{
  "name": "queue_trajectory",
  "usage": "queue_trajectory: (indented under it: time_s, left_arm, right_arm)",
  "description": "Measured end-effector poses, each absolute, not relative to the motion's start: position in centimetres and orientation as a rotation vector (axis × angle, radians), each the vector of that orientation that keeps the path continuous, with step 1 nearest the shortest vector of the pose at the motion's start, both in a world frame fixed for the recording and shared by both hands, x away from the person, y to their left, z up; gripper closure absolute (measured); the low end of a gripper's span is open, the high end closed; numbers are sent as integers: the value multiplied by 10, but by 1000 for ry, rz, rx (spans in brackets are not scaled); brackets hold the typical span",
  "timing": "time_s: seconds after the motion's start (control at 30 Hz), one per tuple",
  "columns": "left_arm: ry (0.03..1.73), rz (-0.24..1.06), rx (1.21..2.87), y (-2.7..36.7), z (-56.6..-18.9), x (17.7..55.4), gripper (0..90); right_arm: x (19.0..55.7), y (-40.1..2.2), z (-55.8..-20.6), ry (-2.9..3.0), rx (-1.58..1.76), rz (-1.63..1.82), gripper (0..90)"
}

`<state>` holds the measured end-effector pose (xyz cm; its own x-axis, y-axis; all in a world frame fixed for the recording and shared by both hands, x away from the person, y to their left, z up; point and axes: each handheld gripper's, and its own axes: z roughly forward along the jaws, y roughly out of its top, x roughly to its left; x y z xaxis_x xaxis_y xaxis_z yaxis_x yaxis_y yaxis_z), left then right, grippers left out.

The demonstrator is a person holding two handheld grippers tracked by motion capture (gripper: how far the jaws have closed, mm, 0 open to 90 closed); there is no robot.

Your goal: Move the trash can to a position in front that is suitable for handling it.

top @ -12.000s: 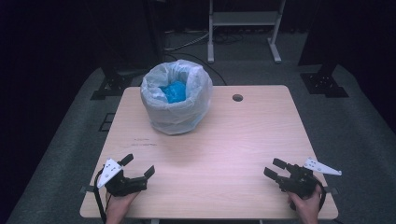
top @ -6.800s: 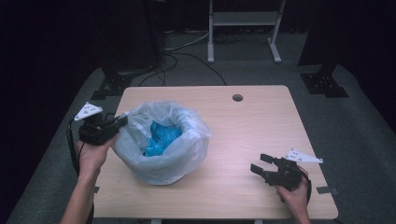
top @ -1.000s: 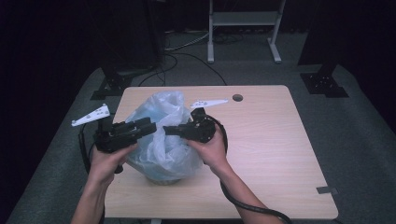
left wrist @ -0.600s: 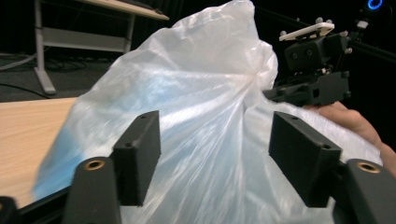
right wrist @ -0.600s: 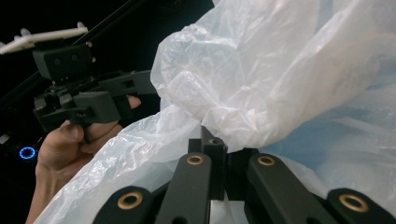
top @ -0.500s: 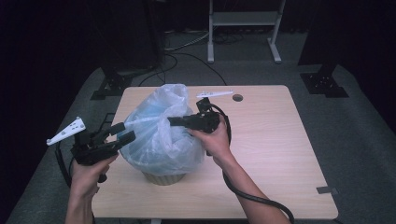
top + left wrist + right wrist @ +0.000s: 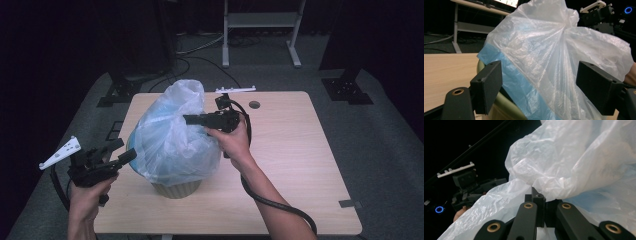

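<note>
Two claws work around one bag. The right claw (image 7: pixel 189 119), at the centre of the high view, has its black jaws pressed together on a gathered fold of the thin, translucent white plastic bag (image 7: pixel 172 140); in the right gripper view the jaws (image 7: pixel 541 202) meet at lower centre with the crinkled film bunched over and between them. The right hand (image 7: pixel 231 138) grips the tool just right of the bag, the forearm running down toward the bottom edge, a black cable (image 7: pixel 272 202) looping beside it.

The left claw (image 7: pixel 119 151) sits at the lower left of the high view, jaws spread, pointing at the bag's left flank and just beside it; whether it touches the film cannot be told. In the left gripper view the two square black pads (image 7: pixel 489 85) stand wide apart at the lower corners, with the bag between and beyond them. The left hand (image 7: pixel 90 192) holds that tool near the counter's lower left edge.

The bag lines a round, pale green bin (image 7: pixel 176 188), drawn up into a peak toward the upper centre, a blue band (image 7: pixel 516 85) showing through low on the film. The bin stands left of centre on the light wooden counter (image 7: pixel 300 150).
</note>
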<state>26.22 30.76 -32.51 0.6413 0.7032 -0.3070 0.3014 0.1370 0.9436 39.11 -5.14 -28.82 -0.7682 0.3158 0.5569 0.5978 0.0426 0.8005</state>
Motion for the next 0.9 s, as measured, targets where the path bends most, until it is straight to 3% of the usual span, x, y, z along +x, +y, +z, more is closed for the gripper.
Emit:
queue_trajectory:
  time_s: [0.9]
  left_arm:
    - [904,395,1450,323,-327,254,180]
  right_arm:
    - [408,-75,-278,-1787,-948,-1935,900]
